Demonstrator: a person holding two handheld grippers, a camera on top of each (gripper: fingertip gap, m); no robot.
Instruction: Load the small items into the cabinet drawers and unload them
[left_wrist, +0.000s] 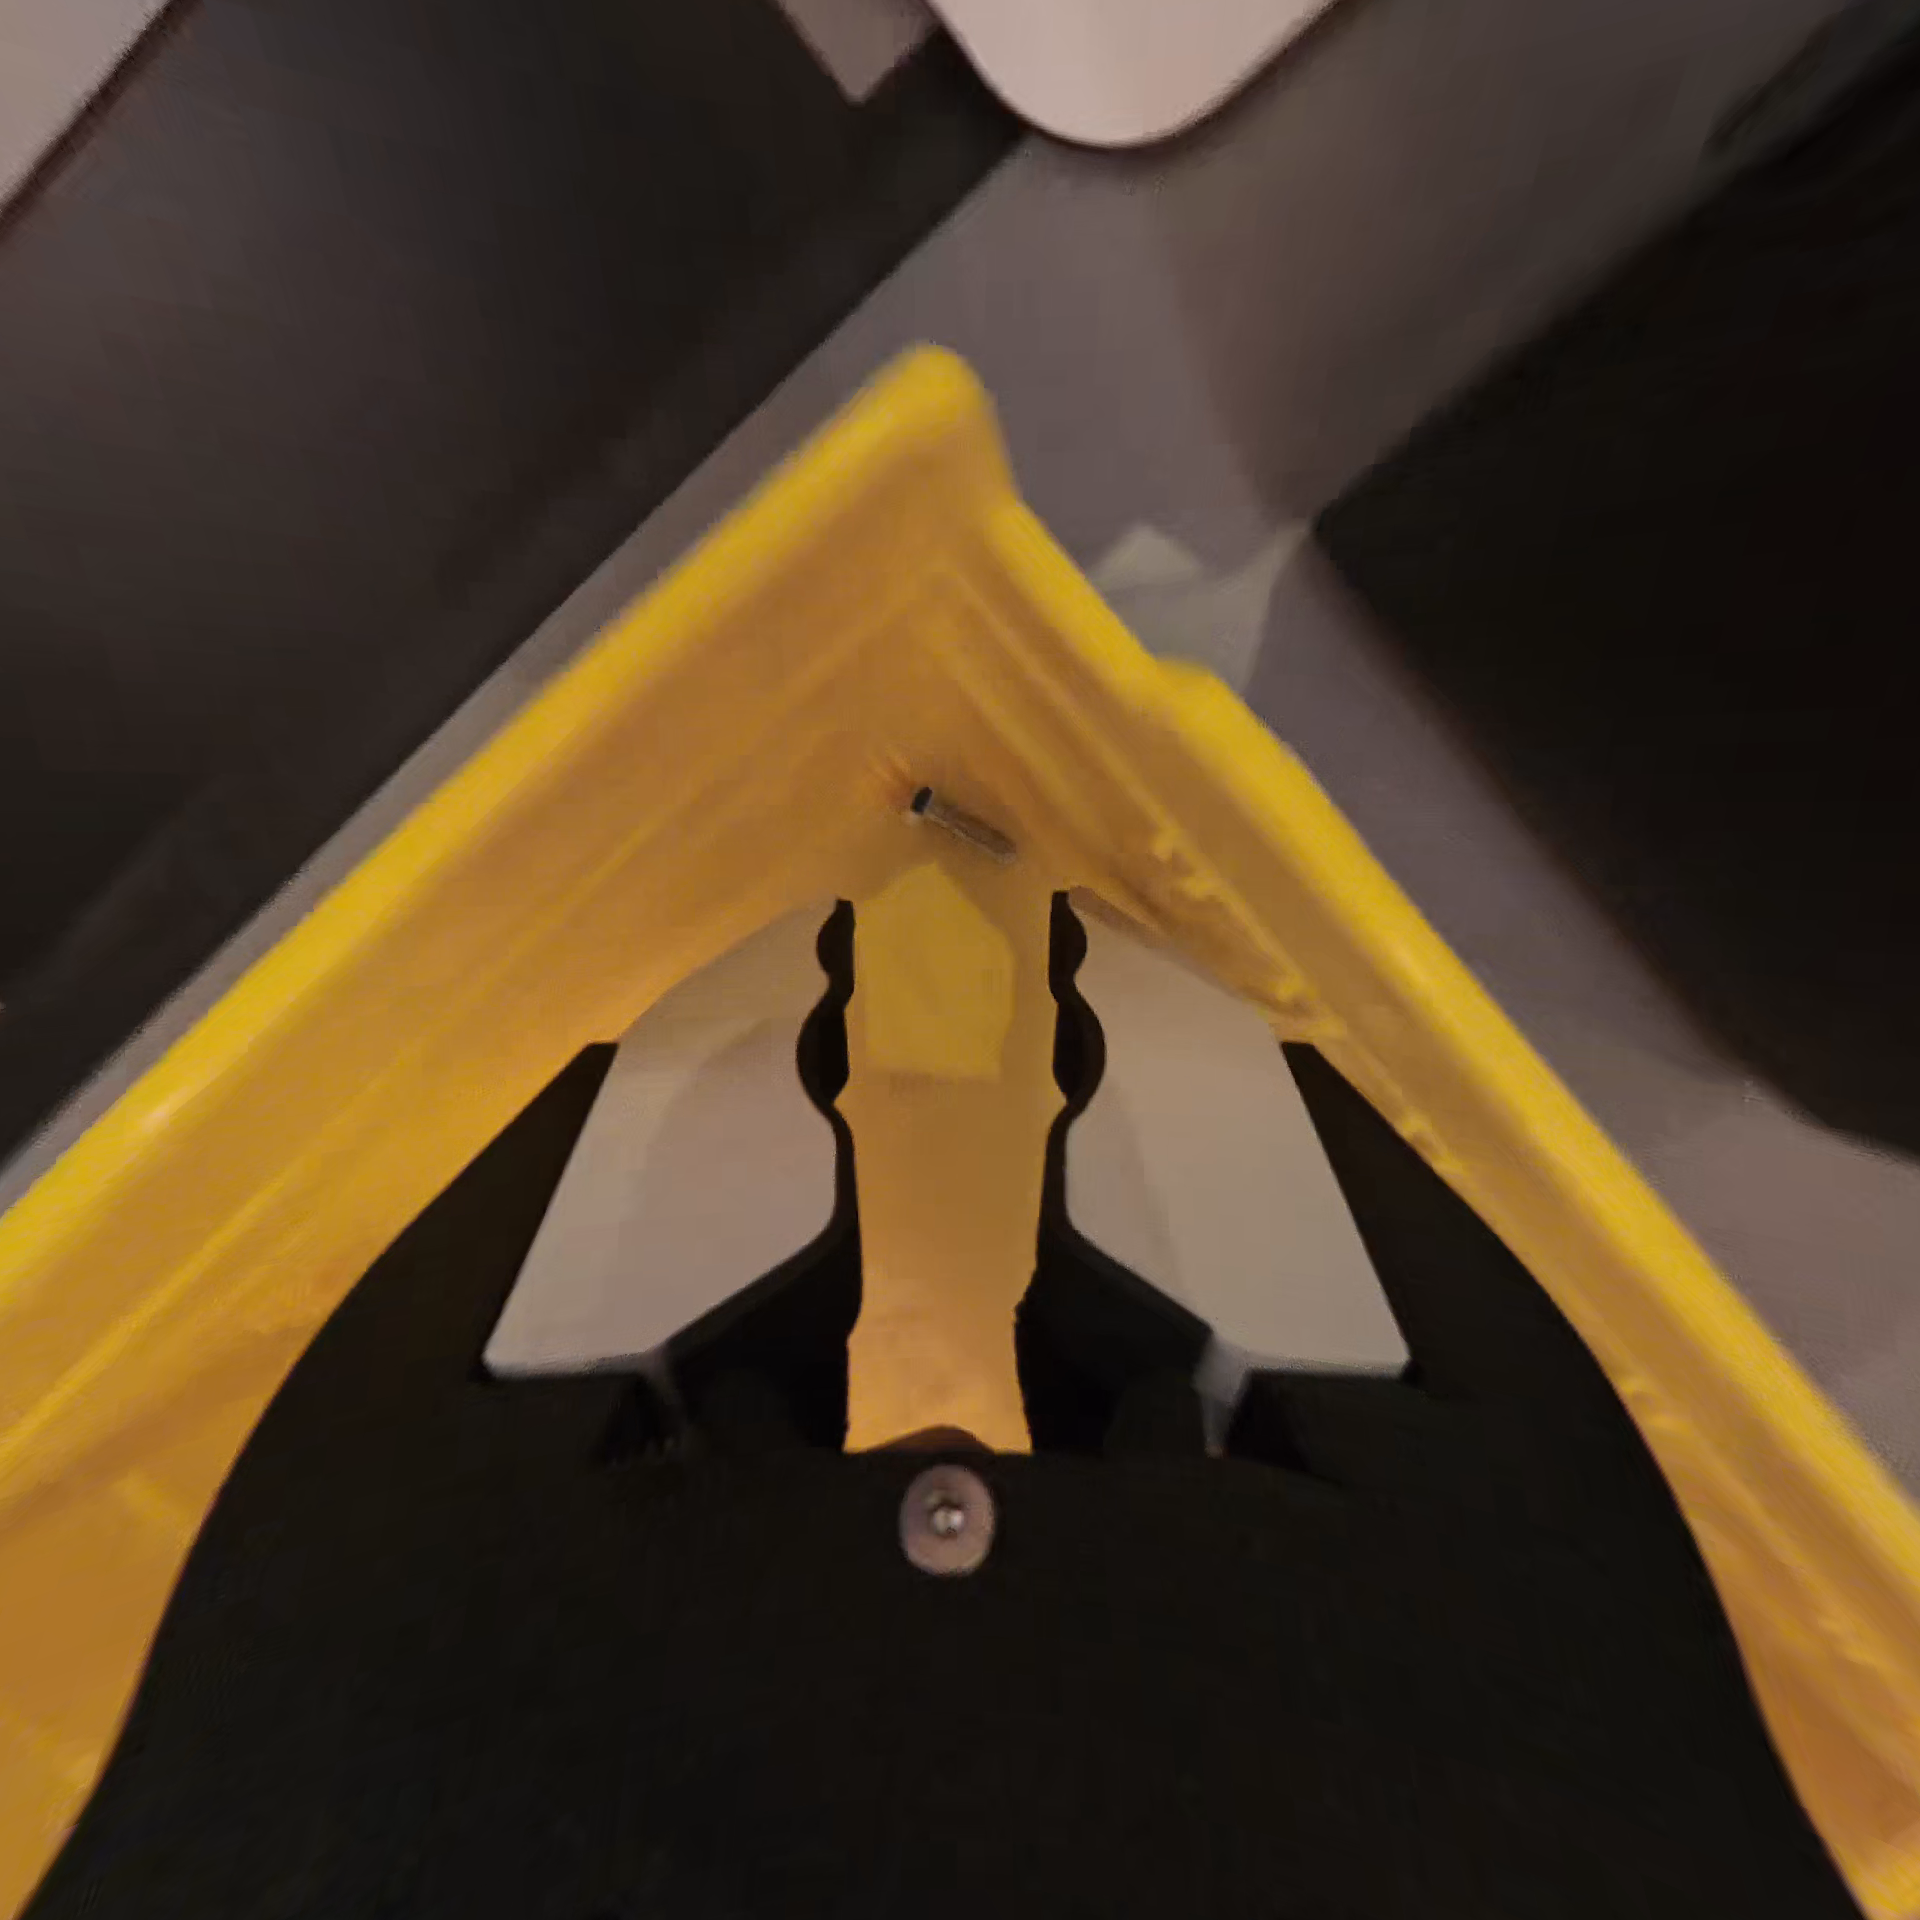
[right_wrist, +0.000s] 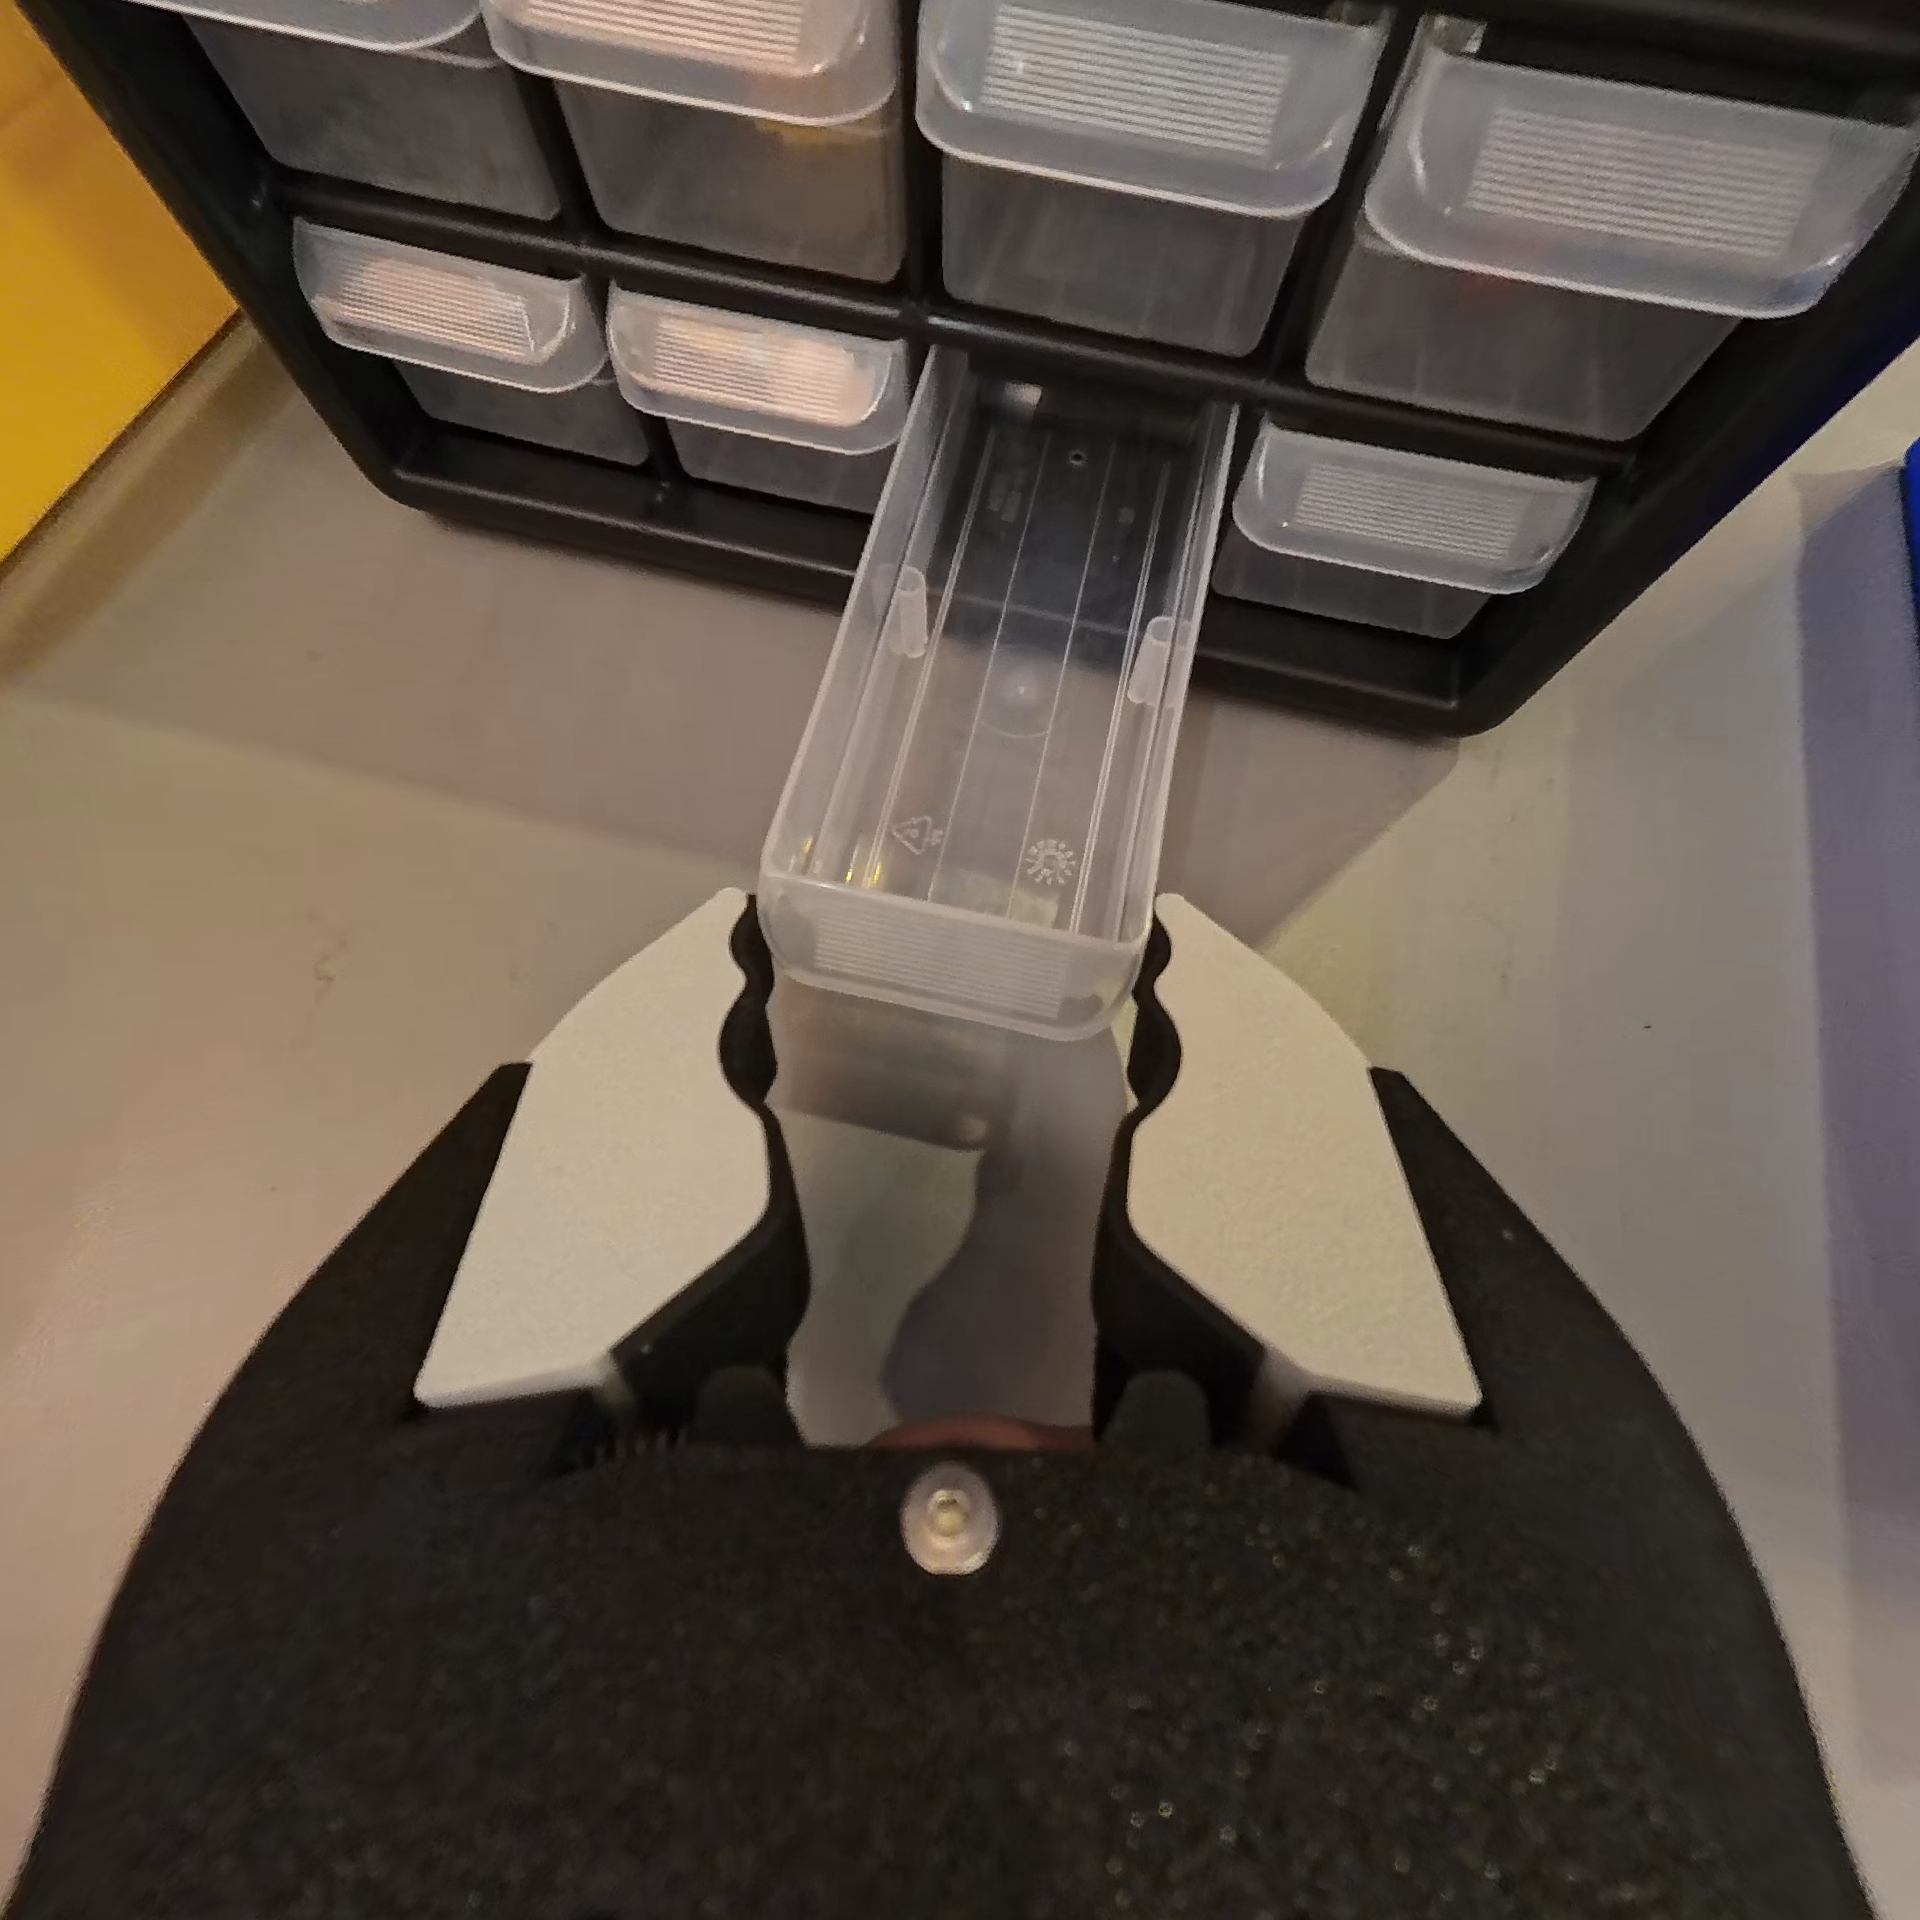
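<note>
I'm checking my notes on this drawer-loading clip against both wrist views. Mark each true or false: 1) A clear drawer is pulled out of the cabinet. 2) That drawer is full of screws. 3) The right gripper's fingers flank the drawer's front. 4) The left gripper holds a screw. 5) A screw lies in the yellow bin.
1) True: the clear drawer sticks out of the black cabinet.
2) False: it looks empty.
3) True: the right gripper has a finger on each side of the drawer's front.
4) False: the left gripper holds nothing; its fingers are apart.
5) True: the screw lies in the corner of the yellow bin.
</note>
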